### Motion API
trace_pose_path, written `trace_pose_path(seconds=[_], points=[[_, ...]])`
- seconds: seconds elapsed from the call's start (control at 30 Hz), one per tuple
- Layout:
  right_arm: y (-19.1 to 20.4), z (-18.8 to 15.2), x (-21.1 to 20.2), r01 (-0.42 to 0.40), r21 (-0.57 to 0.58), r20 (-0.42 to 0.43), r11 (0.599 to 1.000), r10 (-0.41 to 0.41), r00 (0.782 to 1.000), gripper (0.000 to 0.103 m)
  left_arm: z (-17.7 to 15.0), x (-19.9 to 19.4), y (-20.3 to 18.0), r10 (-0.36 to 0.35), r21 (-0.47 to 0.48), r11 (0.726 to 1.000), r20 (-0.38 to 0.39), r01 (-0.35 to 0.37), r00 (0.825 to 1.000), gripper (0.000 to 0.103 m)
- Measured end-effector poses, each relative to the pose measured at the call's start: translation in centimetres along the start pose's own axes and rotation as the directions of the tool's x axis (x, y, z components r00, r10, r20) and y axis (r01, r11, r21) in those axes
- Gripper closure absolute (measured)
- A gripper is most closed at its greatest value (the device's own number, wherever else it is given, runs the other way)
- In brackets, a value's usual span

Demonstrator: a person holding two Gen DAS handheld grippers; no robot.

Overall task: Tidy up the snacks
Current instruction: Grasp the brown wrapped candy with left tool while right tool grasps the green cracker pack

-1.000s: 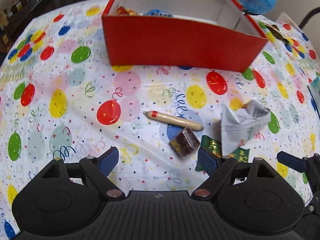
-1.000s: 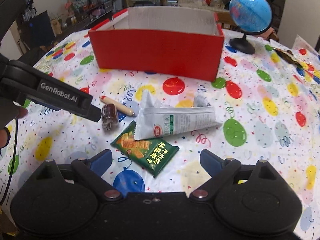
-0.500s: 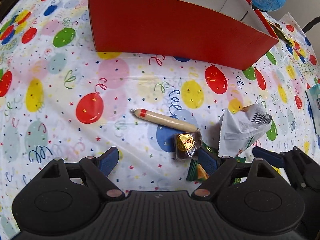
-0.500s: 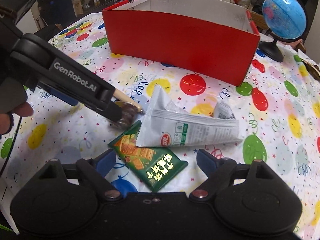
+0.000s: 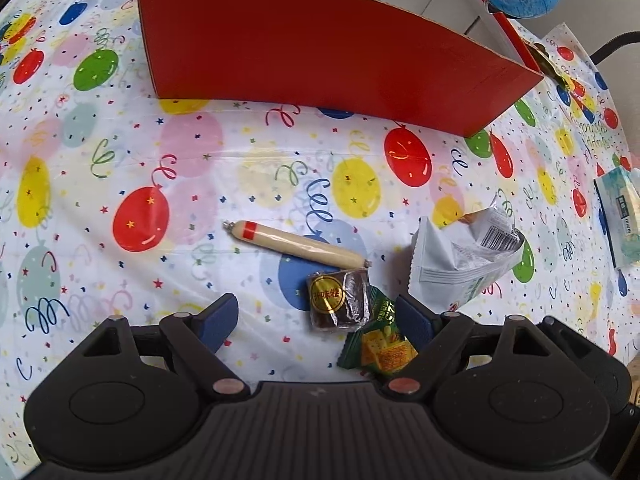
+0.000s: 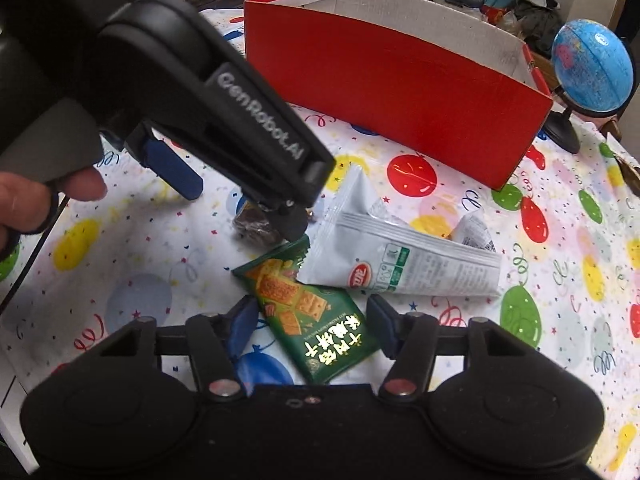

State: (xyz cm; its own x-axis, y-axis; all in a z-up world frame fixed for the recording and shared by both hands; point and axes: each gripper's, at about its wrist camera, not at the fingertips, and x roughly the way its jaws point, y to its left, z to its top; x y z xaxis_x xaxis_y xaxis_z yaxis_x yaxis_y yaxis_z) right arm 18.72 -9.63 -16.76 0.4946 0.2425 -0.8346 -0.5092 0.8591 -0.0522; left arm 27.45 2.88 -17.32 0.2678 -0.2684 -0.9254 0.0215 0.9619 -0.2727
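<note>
The left tool (image 5: 316,316) is spread wide and holds nothing; the brown candy (image 5: 338,300) lies on the tabletop (image 5: 120,184) right between its tips. The right tool (image 6: 308,328) is also spread and empty, with the green cracker pack (image 6: 308,312) between its tips, long side pointing away.

A table covered by a white balloon-print cloth (image 5: 120,184) is carrying a red cardboard box (image 5: 320,56), a slim beige sausage stick (image 5: 296,242), a brown wrapped cake (image 5: 338,300), a green cracker packet (image 6: 312,312), a crumpled white snack pouch (image 6: 396,256) and a blue globe on a black stand (image 6: 592,68).
</note>
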Motion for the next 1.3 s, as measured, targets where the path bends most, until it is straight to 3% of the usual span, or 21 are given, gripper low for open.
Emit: trace_pose_path(seconds=[0.03,0.17,0.23,0.33,0.53,0.63,0.77,0.83,0.97,1.03,1.13,1.17,1.3], points=[[0.1,-0.1,0.0,0.008,-0.001,-0.001,1.000,-0.008,1.000,0.048,-0.1,0.1,0.0,-0.001,-0.002,1.000,-0.003,0.001,1.000,0.032],[0.2,-0.6,-0.7,0.009,0.032,-0.002,0.999,-0.009,1.000,0.053,-0.2,0.0,-0.1,0.004,-0.013,1.000,0.011,-0.003,1.000,0.042],[0.2,-1.1,-1.1,0.002,0.046,-0.001,0.999,-0.002,1.000,0.053,-0.2,-0.1,0.1,-0.009,-0.028,1.000,0.010,0.010,1.000,0.057],[0.3,-2.0,-1.8,0.002,0.067,0.000,0.998,-0.002,1.000,0.054,-0.3,-0.4,0.1,0.000,-0.038,0.999,0.028,0.001,1.000,0.070],[-0.2,-3.1,-3.2,-0.027,0.153,0.014,0.988,0.025,1.000,0.059,-0.9,-1.2,0.3,0.015,-0.046,0.999,0.062,-0.013,0.998,0.070],[-0.2,-3.7,-3.9,-0.034,0.177,0.020,0.984,0.031,0.999,0.067,-1.4,-1.5,0.7,0.033,-0.067,0.997,0.065,-0.029,0.997,0.070],[-0.2,-4.2,-4.8,-0.053,0.188,0.039,0.981,0.047,0.998,0.094,-2.4,-2.3,0.8,0.041,-0.082,0.996,0.069,-0.035,0.997,0.070],[-0.1,-4.4,-5.1,-0.049,0.186,0.037,0.981,0.043,0.998,0.097,-3.0,-2.9,0.7,0.046,-0.079,0.996,0.077,-0.040,0.996,0.070],[-0.4,-4.8,-5.6,-0.060,0.170,0.056,0.984,0.051,0.997,0.076,-4.2,-3.8,0.5,0.046,-0.082,0.996,0.089,-0.039,0.995,0.070],[-0.7,-4.8,-5.6,-0.061,0.158,0.056,0.986,0.053,0.997,0.075,-4.7,-4.2,0.3,0.048,-0.080,0.996,0.093,-0.041,0.995,0.070],[-1.2,-4.8,-5.3,-0.067,0.145,0.048,0.987,0.061,0.997,0.051,-5.5,-4.6,0.1,0.049,-0.078,0.996,0.096,-0.041,0.994,0.070],[-1.3,-4.9,-5.2,-0.067,0.142,0.045,0.988,0.061,0.997,0.039,-5.7,-4.7,0.1,0.050,-0.079,0.996,0.096,-0.042,0.994,0.070],[-1.4,-4.6,-4.2,-0.068,0.113,0.028,0.991,0.065,0.998,0.036,-6.3,-5.1,0.4,0.053,-0.087,0.995,0.099,-0.044,0.994,0.070]])
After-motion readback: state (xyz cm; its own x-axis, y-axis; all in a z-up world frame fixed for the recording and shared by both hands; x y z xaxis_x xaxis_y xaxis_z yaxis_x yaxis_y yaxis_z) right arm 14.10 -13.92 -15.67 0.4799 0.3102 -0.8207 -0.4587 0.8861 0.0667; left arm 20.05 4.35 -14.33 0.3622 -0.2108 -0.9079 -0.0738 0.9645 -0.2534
